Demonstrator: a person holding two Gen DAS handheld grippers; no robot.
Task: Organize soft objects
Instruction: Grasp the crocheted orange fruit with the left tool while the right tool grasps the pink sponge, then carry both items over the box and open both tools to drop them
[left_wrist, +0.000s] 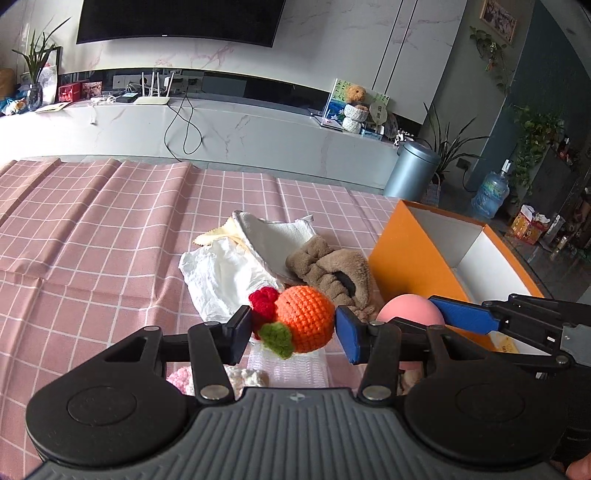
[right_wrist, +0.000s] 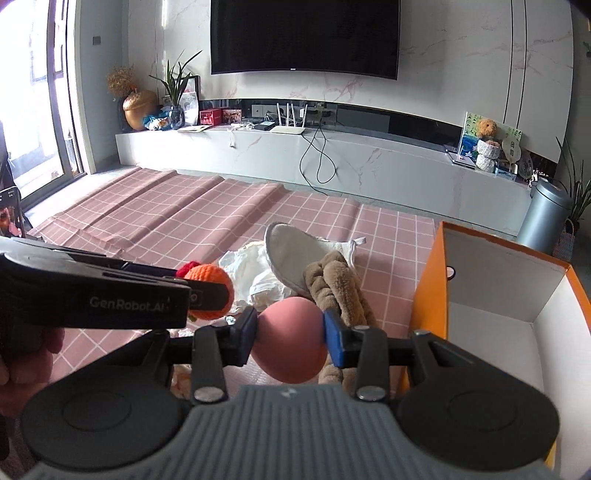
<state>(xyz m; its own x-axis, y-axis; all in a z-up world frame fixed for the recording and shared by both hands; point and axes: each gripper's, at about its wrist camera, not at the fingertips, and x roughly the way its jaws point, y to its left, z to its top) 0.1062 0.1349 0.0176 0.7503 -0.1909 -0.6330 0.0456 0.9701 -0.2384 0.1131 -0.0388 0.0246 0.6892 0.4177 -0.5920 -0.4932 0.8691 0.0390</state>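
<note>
Both jaws are loaded. Left gripper (left_wrist: 292, 329) is pinching the crocheted orange (left_wrist: 304, 319), jaws about half open with the pads pressing its sides. Right gripper (right_wrist: 290, 335) is squeezing the pink ball (right_wrist: 291, 341), jaws narrower and the ball bulging between them. Both are hanging above the checked surface (left_wrist: 92, 229).

Key relation: the orange box (right_wrist: 495, 280) is sitting to the right of both, open top facing up. Right gripper is nearer, just beside its wall; left is one position further out. I'd drop the right load first. Towel, white cloth and tissue are lying ahead, still unsorted.
</note>
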